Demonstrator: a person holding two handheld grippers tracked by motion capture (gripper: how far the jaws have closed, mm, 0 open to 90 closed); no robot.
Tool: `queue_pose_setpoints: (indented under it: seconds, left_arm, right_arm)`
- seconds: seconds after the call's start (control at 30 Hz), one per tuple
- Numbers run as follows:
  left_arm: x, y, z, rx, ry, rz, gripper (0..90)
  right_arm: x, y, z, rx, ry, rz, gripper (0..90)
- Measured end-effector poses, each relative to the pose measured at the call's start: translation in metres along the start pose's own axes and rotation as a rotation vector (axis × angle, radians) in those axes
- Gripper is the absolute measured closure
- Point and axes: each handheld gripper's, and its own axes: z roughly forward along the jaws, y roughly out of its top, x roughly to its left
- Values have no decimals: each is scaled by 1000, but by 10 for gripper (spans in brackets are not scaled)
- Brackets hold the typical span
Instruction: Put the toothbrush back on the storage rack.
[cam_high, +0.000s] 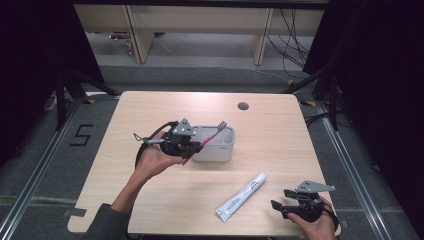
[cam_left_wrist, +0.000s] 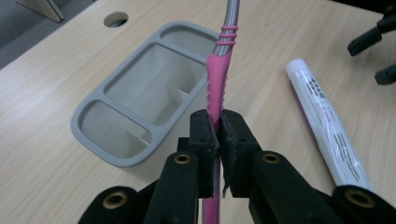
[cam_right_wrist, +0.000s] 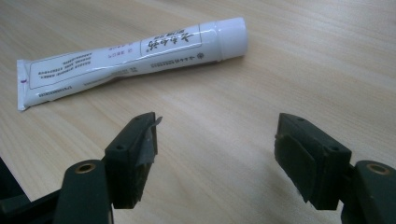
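The left tongs (cam_left_wrist: 217, 135) are clamped on the pink handle of a toothbrush (cam_left_wrist: 217, 79), both black jaws pressed flat against it just below where the pink grip gives way to a grey metal-coloured neck. In the high view the left tongs (cam_high: 192, 145) hang just beside the near left corner of a grey organiser tray (cam_high: 220, 150), and the toothbrush (cam_high: 212, 134) slants up and to the right across the tray's opening, its bristled head above the far rim. From the left gripper view the tray (cam_left_wrist: 93, 105) shows a long middle compartment split by a thin divider and a smaller one at each end; whether the brush touches the tray cannot be told.

The right tongs (cam_right_wrist: 215, 154) are spread wide with nothing between them, hovering over bare wood. In the high view they (cam_high: 285, 202) sit near the worktop's (cam_high: 150, 107) near right corner, close to its front edge. A white toothpaste tube (cam_right_wrist: 135, 56) lies flat just beyond them, cap toward the tray, crimped end toward the front edge; in the high view the tube (cam_high: 242, 196) rests diagonally between the two hands, apart from both tongs and from the tray.

The far half of the worktop is open except for a round cable hole (cam_high: 243, 106) near the back edge.
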Motion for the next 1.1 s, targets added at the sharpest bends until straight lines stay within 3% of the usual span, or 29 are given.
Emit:
queue_pose_setpoints:
  seconds: [0.07, 0.13, 0.2, 0.4, 0.5, 0.6, 0.7, 1.03, 1.1]
  left_arm:
    - [2, 1, 0, -17, 8, -9, 833]
    - [4, 4, 1, -47, 22, -31, 833]
    - [5, 5, 1, -45, 14, -32, 833]
    - [9, 16, 2, -88, 34, -48, 833]
    - [10, 21, 4, -99, 70, -57, 833]
    - [15, 26, 6, -141, 90, -88, 833]
    - [17, 29, 8, -164, 101, -101, 833]
    - [23, 35, 15, -222, 139, -146, 833]
    - [25, 36, 16, -223, 148, -141, 833]
  right_arm:
    - [-1, 0, 0, -1, -2, -8, 307]
    - [1, 0, 0, 3, 5, 18, 307]
    - [-1, 0, 0, -1, -3, -8, 307]
    - [0, 0, 0, 2, -1, 3, 307]
    - [0, 0, 0, 3, -1, 1, 307]
    - [0, 0, 0, 11, 11, 14, 307]
    - [-2, 0, 1, 1, 15, -7, 307]
    - [-2, 0, 1, 1, 13, -3, 307]
    - [1, -1, -1, 10, 10, 35, 307]
